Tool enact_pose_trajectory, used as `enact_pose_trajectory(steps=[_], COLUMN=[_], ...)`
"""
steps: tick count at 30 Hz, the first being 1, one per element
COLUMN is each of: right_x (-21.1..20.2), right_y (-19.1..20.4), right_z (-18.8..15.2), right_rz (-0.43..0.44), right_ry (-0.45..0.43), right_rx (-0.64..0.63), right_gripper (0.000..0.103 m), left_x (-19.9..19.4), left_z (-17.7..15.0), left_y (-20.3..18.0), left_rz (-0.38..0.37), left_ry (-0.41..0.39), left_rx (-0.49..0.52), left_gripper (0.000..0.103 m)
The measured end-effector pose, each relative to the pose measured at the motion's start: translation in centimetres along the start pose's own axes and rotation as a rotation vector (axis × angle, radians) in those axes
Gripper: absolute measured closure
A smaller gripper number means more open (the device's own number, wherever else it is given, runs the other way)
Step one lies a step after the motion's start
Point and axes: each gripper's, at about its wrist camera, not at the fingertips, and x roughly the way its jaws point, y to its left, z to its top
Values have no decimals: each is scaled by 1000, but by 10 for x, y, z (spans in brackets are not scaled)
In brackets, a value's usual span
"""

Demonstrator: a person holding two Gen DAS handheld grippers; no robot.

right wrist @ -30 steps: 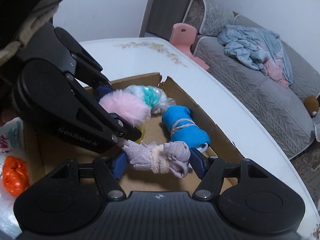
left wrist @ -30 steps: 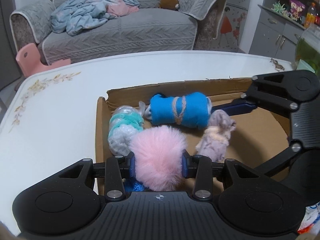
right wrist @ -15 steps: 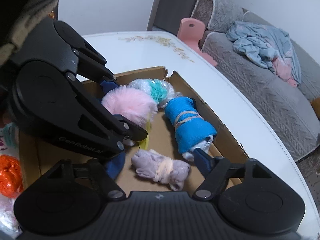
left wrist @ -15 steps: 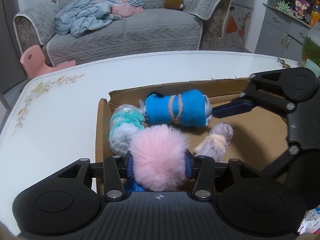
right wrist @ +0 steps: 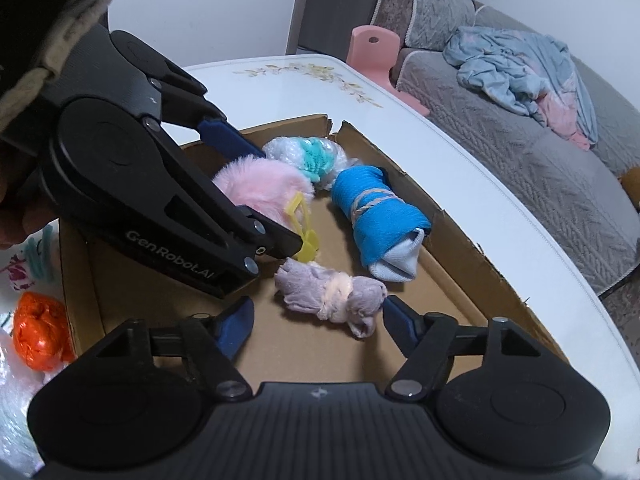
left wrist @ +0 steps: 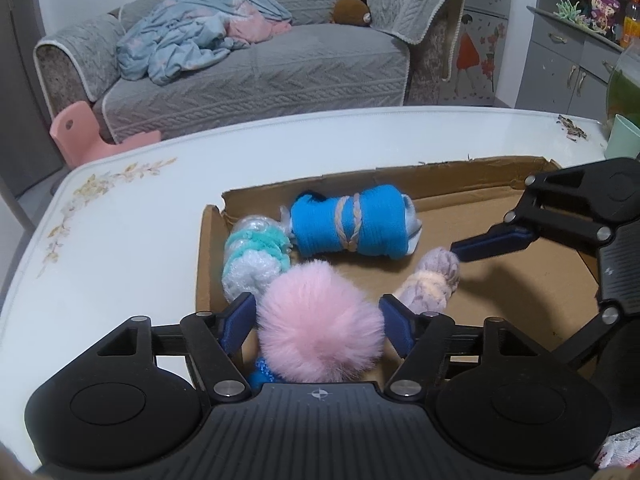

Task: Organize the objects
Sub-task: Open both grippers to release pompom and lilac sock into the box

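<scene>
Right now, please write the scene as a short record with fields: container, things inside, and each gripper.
container: shallow brown cardboard box on white table
inside: fluffy pink pompom; blue rolled sock tied with string; lilac rolled sock; white-and-teal bubble-wrap bundle
left gripper: opening around pompom
right gripper: closing, pads off lilac sock

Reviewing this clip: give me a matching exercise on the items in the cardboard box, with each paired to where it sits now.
Things:
1. pink pompom
2. blue sock roll
3. lilac sock bundle
4. bubble-wrapped teal bundle

Places:
A. in the box's far corner, beside the pompom
B. between the left gripper's opening fingers
C. on the box floor just ahead of the right gripper, whose jaws are closing
D. along the far wall of the box, tied with a band

Pairs: 1-B, 2-D, 3-C, 4-A
</scene>
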Motion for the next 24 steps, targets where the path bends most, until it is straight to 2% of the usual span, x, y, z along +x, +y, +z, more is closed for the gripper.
enact_pose_trajectory(steps=[10, 24], right_x=[10, 10], right_y=[0, 3], right_z=[10, 10], right_rz=[31, 11], right_ry=[-41, -21], right_rx=[15, 14], right_gripper=[36, 34], left_x=[-15, -27], left_z=[0, -2], left_y=[4, 7], left_rz=[10, -3], left_ry=[-22, -45], left_rx=[-2, -8], left_gripper=[25, 25])
